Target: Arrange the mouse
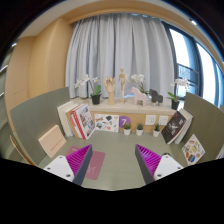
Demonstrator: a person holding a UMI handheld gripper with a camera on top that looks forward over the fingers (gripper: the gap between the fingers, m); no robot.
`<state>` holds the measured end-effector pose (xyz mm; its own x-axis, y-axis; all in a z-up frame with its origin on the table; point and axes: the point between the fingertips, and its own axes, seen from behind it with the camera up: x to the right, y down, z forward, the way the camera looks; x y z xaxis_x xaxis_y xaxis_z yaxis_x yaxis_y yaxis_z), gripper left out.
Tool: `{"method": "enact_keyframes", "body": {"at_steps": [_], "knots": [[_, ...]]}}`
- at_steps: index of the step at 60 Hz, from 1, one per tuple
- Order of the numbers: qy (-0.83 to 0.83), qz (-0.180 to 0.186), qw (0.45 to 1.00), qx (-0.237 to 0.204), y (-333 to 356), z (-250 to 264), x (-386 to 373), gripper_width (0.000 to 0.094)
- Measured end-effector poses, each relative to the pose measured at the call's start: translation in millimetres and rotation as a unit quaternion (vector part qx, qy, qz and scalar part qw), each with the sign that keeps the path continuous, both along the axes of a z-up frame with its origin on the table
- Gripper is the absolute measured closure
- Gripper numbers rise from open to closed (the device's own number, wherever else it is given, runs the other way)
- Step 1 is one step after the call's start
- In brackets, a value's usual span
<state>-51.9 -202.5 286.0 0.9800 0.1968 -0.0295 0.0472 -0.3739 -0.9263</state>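
Grey worktop (115, 160) shows no mouse; our tool (114, 160) stands apart and empty, so we look around first.

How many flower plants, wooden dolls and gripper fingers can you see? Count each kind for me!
White-flowered plants: 3
Wooden figure: 1
Fingers of the gripper: 2, open, with nothing between them
Total: 6
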Motion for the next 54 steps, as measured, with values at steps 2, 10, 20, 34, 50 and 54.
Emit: {"method": "enact_keyframes", "body": {"at_steps": [2, 10, 20, 34, 50, 54], "knots": [[-0.002, -0.002, 1.0, -0.008, -2.3, -10.5, 3.6, 0.0067], [-0.018, -0.024, 0.998, -0.047, -10.8, -78.8, 41.9, 0.0077], [-0.025, -0.064, 0.992, -0.104, -21.3, -159.1, 109.0, 0.0078], [-0.037, -0.124, 0.977, -0.172, -11.1, -241.4, 213.3, 0.0081], [-0.04, -0.141, 0.969, -0.2, 78.4, -288.1, 284.2, 0.0093], [-0.037, -0.135, 0.969, -0.201, 104.7, -294.2, 289.6, 0.0097]]}}
